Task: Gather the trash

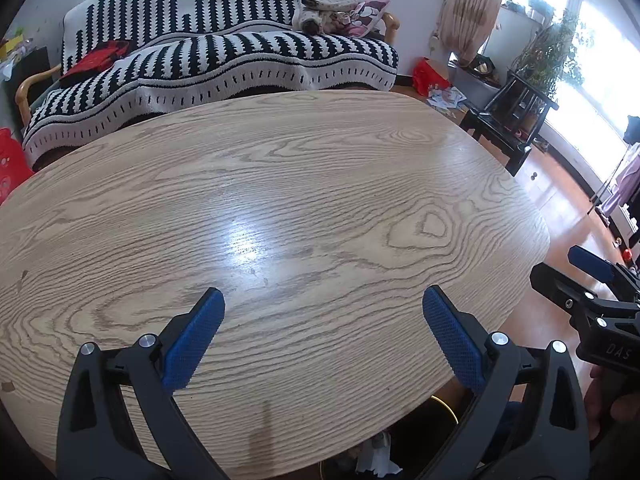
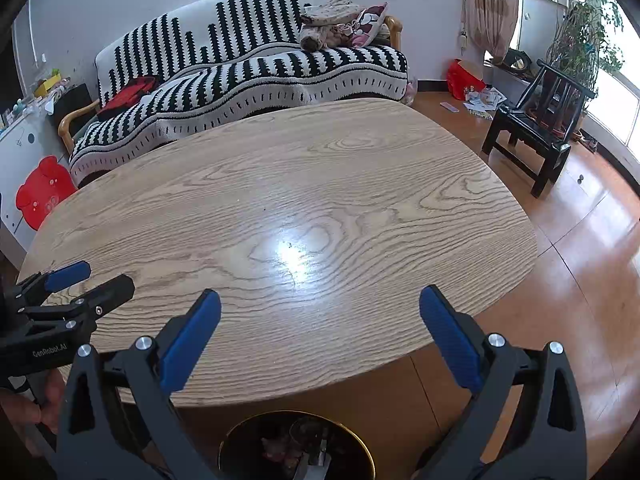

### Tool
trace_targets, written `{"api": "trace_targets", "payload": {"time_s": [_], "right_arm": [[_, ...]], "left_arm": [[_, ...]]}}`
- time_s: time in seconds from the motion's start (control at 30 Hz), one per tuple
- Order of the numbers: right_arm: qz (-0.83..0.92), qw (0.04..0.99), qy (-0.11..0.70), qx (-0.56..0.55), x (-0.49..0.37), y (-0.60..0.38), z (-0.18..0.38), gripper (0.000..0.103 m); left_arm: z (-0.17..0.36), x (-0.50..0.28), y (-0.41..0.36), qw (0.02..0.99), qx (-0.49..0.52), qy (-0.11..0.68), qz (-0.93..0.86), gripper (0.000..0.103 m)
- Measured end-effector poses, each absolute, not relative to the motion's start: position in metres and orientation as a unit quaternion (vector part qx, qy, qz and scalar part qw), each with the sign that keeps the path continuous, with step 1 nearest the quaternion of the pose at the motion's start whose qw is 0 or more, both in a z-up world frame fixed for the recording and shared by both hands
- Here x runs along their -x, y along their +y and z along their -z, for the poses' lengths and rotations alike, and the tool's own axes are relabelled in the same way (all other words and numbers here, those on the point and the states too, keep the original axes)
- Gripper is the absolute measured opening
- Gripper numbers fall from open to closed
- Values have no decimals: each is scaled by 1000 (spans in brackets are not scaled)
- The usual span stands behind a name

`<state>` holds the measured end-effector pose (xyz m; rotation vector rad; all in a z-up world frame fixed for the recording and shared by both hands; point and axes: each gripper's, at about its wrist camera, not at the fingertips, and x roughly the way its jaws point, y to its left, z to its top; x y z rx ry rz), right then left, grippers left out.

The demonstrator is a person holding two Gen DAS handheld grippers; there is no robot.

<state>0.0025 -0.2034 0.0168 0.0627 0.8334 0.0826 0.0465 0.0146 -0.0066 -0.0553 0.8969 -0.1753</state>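
**Both grippers open, trash in the bin**

Left gripper (image 1: 323,334) hangs over the wooden tabletop (image 1: 280,184) with its two blue fingers wide apart and nothing between them. The right gripper (image 2: 320,334) is the same: fingers wide apart, holding nothing. It sits at the near edge of the tabletop.

No trash shows on the tabletop in either view. Down below the near edge stands a dark round bin with a gold rim (image 2: 362,446). Inside it lie some crumpled bits of trash (image 2: 316,460); one white piece looks like paper. The rest is too dark to name.

The job looks close to done, judging from where things lie. Far off on the floor by the black chair (image 2: 532,136) lie some scattered papers (image 2: 486,102). If those are trash too, they look light, thin and floppy. A flat sheet is hard to pinch, so grabbing a raised edge or a crumpled fold would likely work best.
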Motion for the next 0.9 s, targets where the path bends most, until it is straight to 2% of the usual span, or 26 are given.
{"api": "trace_targets", "payload": {"time_s": [0.9], "right_arm": [[-40,913,406,-30,-4,-204,-17,96]], "left_arm": [[8,-46,13,896,25,434,85,96]]}}
